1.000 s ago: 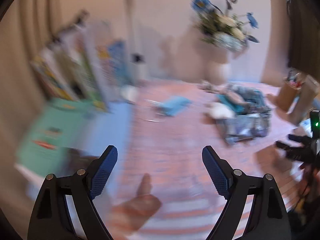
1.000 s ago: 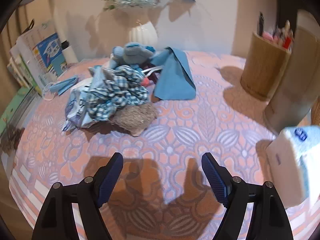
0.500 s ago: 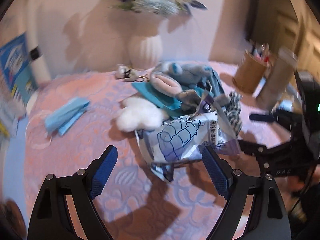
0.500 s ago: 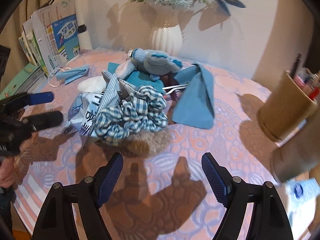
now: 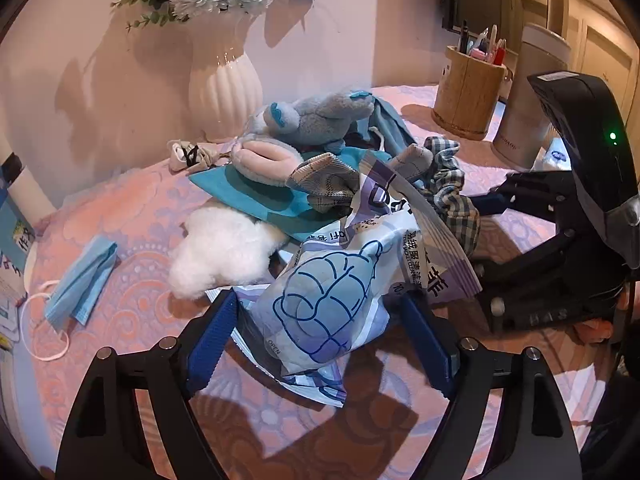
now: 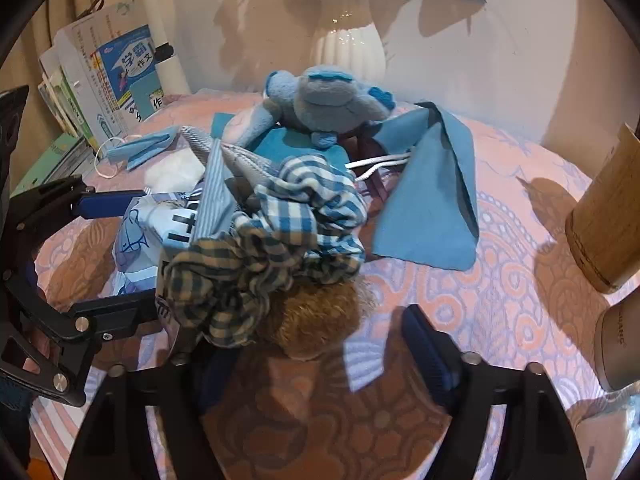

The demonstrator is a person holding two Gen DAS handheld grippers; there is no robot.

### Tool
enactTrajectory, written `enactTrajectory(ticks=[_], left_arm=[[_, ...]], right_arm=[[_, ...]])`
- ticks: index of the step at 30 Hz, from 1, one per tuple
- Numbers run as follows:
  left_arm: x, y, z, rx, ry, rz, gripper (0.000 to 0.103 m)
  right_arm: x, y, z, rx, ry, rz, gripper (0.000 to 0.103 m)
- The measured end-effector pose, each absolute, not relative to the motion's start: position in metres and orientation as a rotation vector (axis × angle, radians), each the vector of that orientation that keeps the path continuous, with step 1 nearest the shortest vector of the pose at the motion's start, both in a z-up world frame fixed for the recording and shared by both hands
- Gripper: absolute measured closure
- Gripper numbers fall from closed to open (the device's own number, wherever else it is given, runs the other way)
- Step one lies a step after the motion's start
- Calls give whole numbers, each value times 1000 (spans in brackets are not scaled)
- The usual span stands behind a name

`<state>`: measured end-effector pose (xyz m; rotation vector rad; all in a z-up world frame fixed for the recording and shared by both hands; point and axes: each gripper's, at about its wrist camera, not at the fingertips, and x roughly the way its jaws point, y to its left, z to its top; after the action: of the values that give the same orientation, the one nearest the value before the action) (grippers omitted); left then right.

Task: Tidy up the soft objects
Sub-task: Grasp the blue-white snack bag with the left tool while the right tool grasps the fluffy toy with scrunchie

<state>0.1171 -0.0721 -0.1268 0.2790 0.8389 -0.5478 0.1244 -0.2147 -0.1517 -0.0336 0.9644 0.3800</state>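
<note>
A heap of soft things lies mid-table. A printed plastic bag [image 5: 332,300] sits at its near side, between the fingers of my open left gripper [image 5: 320,340]. A white fluffy ball [image 5: 220,252], a blue plush toy [image 5: 316,120], a teal cloth [image 5: 256,196] and a checked scrunchie [image 5: 452,192] lie behind it. In the right wrist view my open right gripper [image 6: 316,356] straddles a brown furry ball [image 6: 316,320] under the scrunchie [image 6: 276,252]; the plush toy [image 6: 324,100] and a blue cloth [image 6: 428,208] lie beyond. The left gripper [image 6: 104,252] shows at the left.
A white vase [image 5: 224,84] stands at the wall. A blue face mask [image 5: 80,280] lies left. A wooden pen holder [image 5: 468,92] and a grey canister [image 5: 528,96] stand right. Books [image 6: 104,80] lean at the left edge. The tablecloth [image 6: 500,280] is pink and patterned.
Both grippers have moved in toward the heap. The left one swung from the books to face the bag and now has it between its fingers. The right one reached the furry ball.
</note>
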Motion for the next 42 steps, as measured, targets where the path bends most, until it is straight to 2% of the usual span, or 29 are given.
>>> enactTrajectory(ticks=[1,2,3,4,7,13,16,20,22,26,27,28,30,33,38,42], left_arm=[[116,-73,-126,280,834,-545,33],[114,-74,-126,293,828,-533,34],[113,-76,-126,298,824,-532,41],[111,-77,-125,301,819,-534,47],[103,-77,-121,280,819,-522,57],[74,-64,-99,132,833,-470,58],[62,-57,-93,77,887,-337,58],[53,-54,-109,12,960,-191,57],[51,-55,-121,-11,984,-163,52],[40,-54,-120,-31,1014,-233,32],[35,-55,-118,-28,1032,-275,27],[31,-54,-119,-29,1046,-311,27],[22,-53,-117,-54,1095,-456,27],[17,-46,-111,-99,1126,-594,26],[37,-26,-100,-13,1016,-376,26],[68,-24,-120,-12,1057,-398,26]], right_arm=[[123,-216,-151,-21,962,386,57],[121,-219,-151,-8,960,381,59],[119,-221,-150,3,956,379,62],[117,-223,-149,16,949,378,63],[107,-232,-143,44,924,360,64],[79,-256,-117,67,900,300,64],[67,-263,-113,15,974,192,64],[54,-273,-121,50,1069,142,63],[51,-276,-127,105,1101,155,63],[44,-277,-132,144,1135,192,60],[42,-277,-130,139,1131,201,56],[37,-277,-127,130,1119,207,49],[32,-279,-122,124,1088,226,44],[30,-285,-121,139,1079,245,44],[34,-288,-123,134,1070,246,44],[41,-281,-129,123,1071,271,42]])
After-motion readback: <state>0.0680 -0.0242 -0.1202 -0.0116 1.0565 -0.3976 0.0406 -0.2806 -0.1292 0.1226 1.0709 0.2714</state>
